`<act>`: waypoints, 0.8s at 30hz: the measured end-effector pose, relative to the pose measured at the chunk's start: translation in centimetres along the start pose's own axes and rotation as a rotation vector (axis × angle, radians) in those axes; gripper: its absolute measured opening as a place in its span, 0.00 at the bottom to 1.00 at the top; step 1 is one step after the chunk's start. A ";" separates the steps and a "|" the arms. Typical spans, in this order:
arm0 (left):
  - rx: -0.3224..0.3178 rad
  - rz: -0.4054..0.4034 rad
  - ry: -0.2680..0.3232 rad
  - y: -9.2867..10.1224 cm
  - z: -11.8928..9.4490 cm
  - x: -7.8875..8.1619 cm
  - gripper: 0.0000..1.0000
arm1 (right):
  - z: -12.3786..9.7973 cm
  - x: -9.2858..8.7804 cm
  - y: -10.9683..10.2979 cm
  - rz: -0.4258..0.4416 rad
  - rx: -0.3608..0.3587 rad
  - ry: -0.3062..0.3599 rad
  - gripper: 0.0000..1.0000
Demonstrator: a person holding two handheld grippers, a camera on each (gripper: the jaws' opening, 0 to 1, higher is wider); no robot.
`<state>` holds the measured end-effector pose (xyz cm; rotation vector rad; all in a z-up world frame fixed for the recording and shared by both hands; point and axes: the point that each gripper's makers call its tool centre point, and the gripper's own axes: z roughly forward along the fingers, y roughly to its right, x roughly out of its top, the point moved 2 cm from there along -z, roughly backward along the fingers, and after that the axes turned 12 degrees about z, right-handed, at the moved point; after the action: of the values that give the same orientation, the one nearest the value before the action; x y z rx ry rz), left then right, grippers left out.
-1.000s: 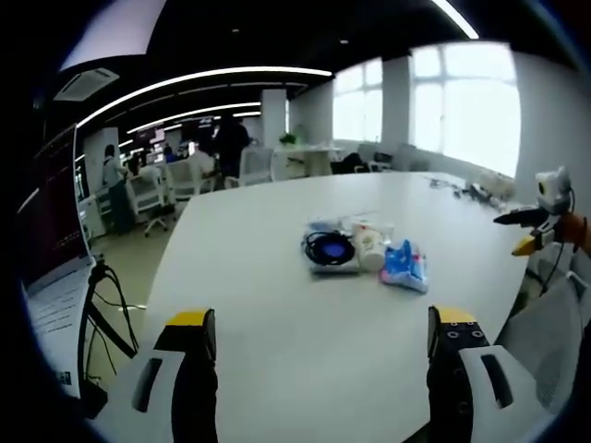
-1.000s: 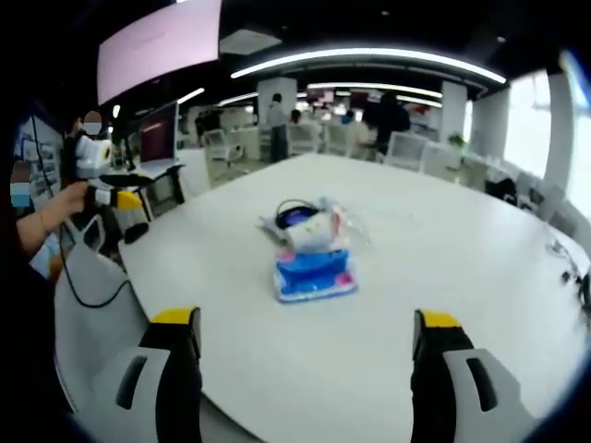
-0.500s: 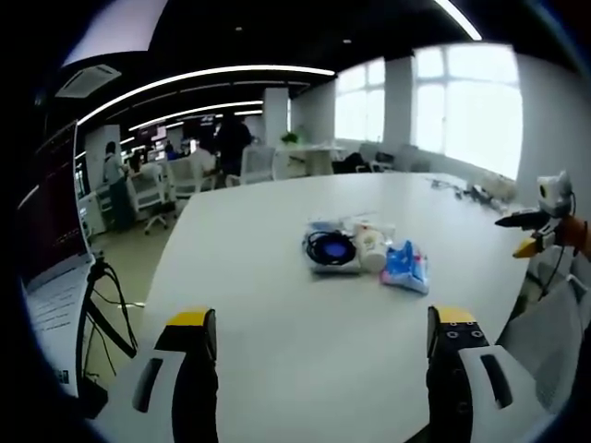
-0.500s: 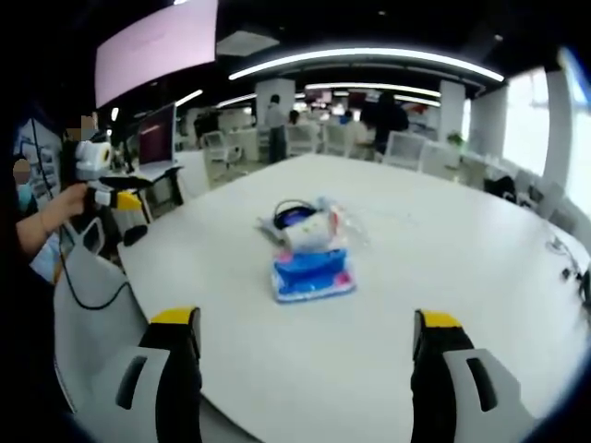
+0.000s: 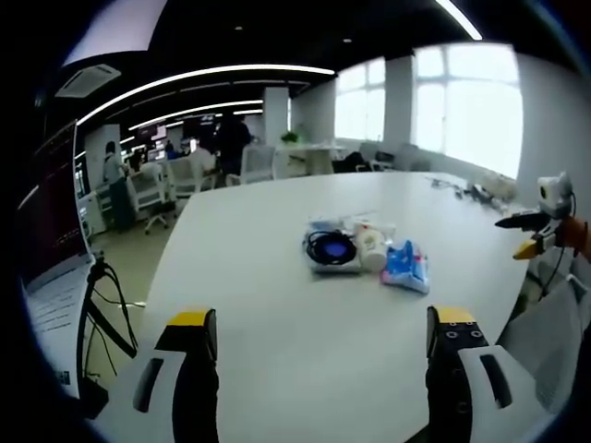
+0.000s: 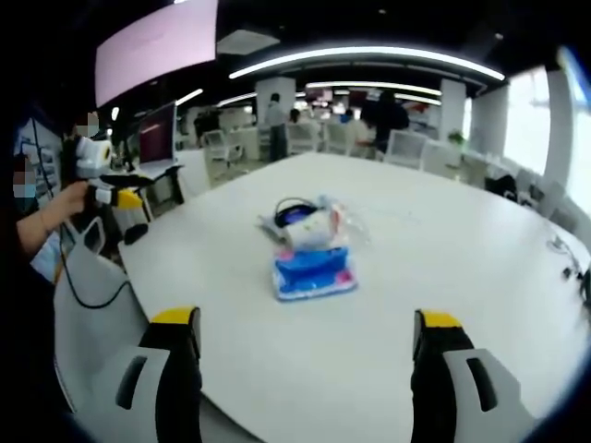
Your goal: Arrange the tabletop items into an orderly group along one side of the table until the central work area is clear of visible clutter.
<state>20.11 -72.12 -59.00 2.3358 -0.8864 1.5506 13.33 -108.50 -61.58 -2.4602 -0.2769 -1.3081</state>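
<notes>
Left hand-held gripper (image 5: 319,346): jaws wide apart, nothing between them, low in frame over the near edge of the big white oval worktop (image 5: 277,277). Right hand-held gripper (image 6: 305,343): same, jaws apart, holding nothing.

Items sit bunched at mid-worktop, well apart from both. Left gripper view, centre frame, l to r: flat clear packet w/ coiled black cable (image 5: 331,249), white cup lying on its side (image 5: 372,247), blue-and-pink crinkled plastic pack (image 5: 404,265), all touching or nearly. Row's long axis runs across frame. Cup's mouth direction hard to tell; labels too blurred to read.
</notes>
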 end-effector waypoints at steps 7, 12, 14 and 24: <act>-0.004 -0.012 0.007 0.0 0.2 0.3 0.91 | 0.1 0.2 -0.1 -0.002 0.005 0.005 0.93; -0.012 0.001 -0.001 0.0 0.6 0.3 0.90 | 0.4 0.2 -0.1 -0.006 0.012 -0.001 0.93; -0.014 -0.001 0.002 0.0 0.7 0.5 0.90 | 0.6 0.2 0.0 -0.005 0.013 -0.004 0.93; -0.018 0.009 0.002 -0.2 1.9 0.8 0.88 | 1.7 0.9 0.6 -0.014 0.019 -0.010 0.93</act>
<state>21.95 -73.16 -59.05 2.3211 -0.9079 1.5415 15.30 -108.35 -61.85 -2.4535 -0.3087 -1.2937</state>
